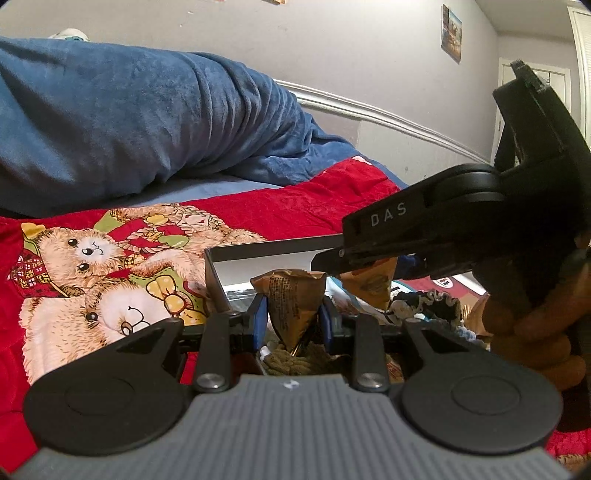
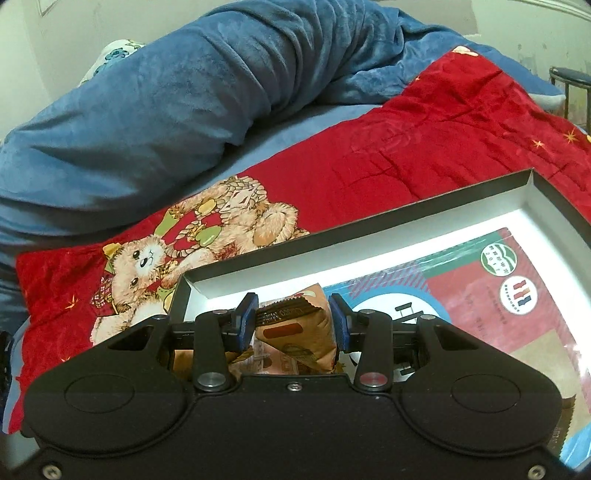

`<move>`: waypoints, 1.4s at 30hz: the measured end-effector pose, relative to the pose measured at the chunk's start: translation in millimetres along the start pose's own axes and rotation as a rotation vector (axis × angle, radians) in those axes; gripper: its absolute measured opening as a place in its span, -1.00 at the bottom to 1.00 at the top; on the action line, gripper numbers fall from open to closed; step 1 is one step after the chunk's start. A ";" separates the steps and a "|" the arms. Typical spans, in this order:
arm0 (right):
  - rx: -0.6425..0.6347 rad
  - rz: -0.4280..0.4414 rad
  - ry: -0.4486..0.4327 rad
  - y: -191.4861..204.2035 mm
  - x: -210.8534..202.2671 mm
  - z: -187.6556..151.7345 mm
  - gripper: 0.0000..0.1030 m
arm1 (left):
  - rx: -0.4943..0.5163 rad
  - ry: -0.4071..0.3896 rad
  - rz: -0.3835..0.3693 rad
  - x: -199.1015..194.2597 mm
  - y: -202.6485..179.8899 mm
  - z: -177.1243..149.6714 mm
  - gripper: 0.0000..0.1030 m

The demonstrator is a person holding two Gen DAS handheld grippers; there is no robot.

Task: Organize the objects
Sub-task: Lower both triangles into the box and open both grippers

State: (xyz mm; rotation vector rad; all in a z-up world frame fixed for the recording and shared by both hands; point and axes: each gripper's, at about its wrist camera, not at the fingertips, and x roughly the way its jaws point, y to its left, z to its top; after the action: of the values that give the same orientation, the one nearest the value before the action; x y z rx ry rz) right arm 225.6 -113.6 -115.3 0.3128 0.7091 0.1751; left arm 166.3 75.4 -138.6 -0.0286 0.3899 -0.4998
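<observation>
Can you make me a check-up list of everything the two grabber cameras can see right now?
Surface: red teddy-bear blanket on a bed.
Job's things: brown snack packet in left gripper; second snack packet in right gripper; open box holding a large printed packet.
Clutter: crocheted items.
Grippers: both shut on packets.
Cables: nothing seen.
Surroundings: blue blanket, wall picture.

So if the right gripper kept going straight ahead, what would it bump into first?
Probably the far wall of the box; the right gripper, clamped on a snack packet, points across the box toward it. Depth is unclear.
</observation>
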 end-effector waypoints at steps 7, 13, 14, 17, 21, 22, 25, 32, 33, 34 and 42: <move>0.001 0.008 0.021 -2.6 3.0 -3.3 -0.21 | -0.002 -0.002 -0.003 0.1 -0.4 -0.7 -0.32; 0.008 0.011 0.024 -4.2 1.2 -4.2 -0.21 | -0.007 -0.003 -0.012 -0.8 0.9 -0.9 -0.32; 0.015 0.014 0.029 -5.2 2.0 -4.2 -0.21 | -0.008 -0.004 -0.013 -1.2 1.2 -1.0 -0.32; 0.018 0.012 0.039 -7.0 3.4 -4.9 -0.21 | -0.014 -0.005 -0.018 -1.3 2.1 -1.3 -0.31; 0.004 0.015 0.040 -6.4 1.9 -6.9 -0.20 | -0.020 -0.005 -0.023 -1.2 3.3 -1.4 -0.30; 0.009 0.016 0.038 -7.1 1.7 -7.1 -0.20 | -0.020 -0.005 -0.024 -1.4 3.3 -1.4 -0.29; 0.028 0.026 0.037 -9.4 2.6 -7.3 -0.19 | -0.023 -0.005 -0.027 -1.7 4.0 -1.2 -0.23; 0.032 0.052 0.021 -9.2 1.0 -9.0 0.09 | -0.036 -0.019 -0.055 -3.7 6.5 -0.8 0.07; 0.033 0.060 0.018 -8.9 -0.9 -8.7 0.19 | -0.041 -0.031 -0.052 -5.9 7.0 -0.6 0.12; 0.032 0.070 0.006 -8.3 -4.2 -8.2 0.22 | -0.045 -0.046 -0.052 -8.6 7.2 -0.2 0.23; -0.019 0.095 -0.158 2.8 -69.3 2.6 0.55 | -0.070 -0.160 -0.093 -48.1 -4.6 11.1 0.52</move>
State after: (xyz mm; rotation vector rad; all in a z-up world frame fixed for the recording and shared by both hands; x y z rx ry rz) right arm 175.4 -129.8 -70.1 0.3387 0.5366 0.2443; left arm 129.5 93.4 -110.6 -0.1536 0.2496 -0.5710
